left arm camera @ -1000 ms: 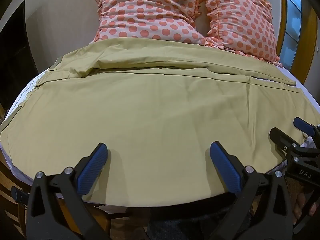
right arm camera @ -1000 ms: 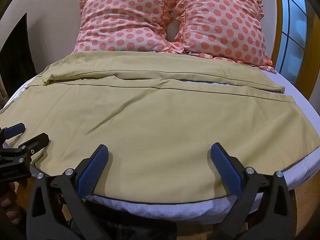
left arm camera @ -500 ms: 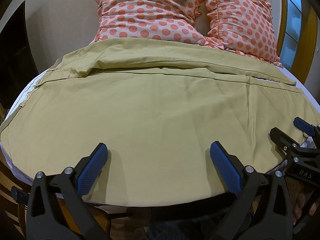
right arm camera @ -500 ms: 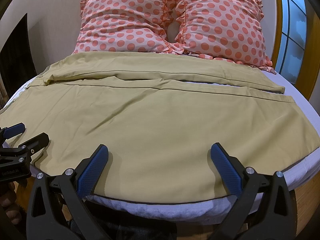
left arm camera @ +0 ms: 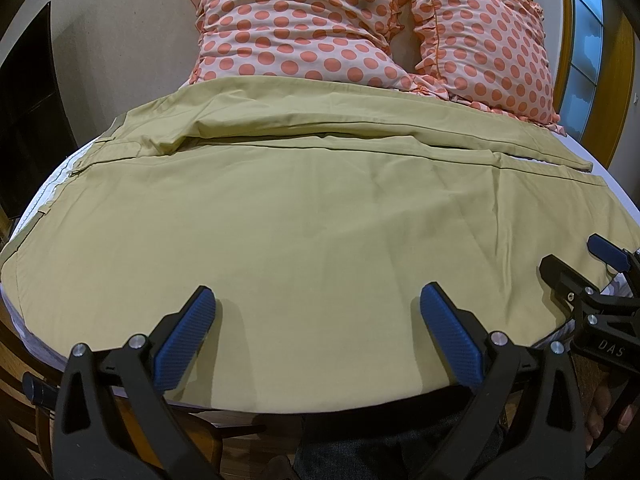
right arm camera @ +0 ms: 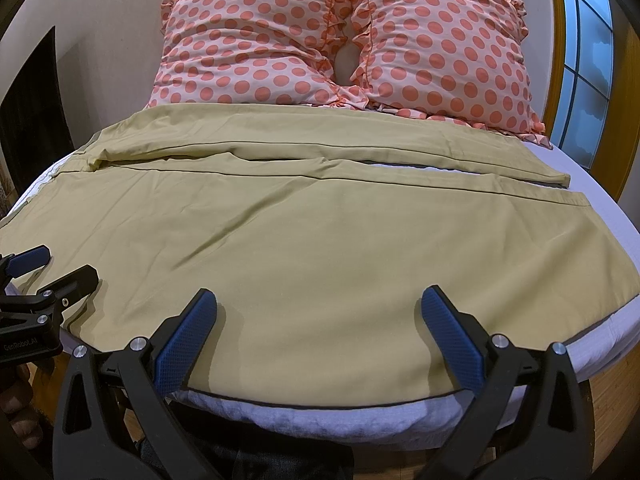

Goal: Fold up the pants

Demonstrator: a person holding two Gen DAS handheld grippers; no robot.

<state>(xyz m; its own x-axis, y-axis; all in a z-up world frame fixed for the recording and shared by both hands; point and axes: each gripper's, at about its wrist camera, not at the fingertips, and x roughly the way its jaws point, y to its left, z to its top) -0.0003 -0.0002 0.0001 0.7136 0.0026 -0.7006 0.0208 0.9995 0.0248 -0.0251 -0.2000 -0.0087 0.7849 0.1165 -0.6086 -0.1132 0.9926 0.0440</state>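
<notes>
Nothing has moved since the earlier frames; I hold both grippers as before. The left gripper [left arm camera: 316, 320], lower centre of its view, has its fingers spread wide over the pants [left arm camera: 312, 232], which lie flat across the bed [right arm camera: 624, 216]. My right gripper [right arm camera: 320, 322] is likewise spread. Only the right view shows the white mattress edge; both show two polka-dot pillows [right arm camera: 344, 44] along the top.

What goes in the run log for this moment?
pants: flat on bed, unfolded | left tongs: open, above near edge | right tongs: open, above near edge
</notes>
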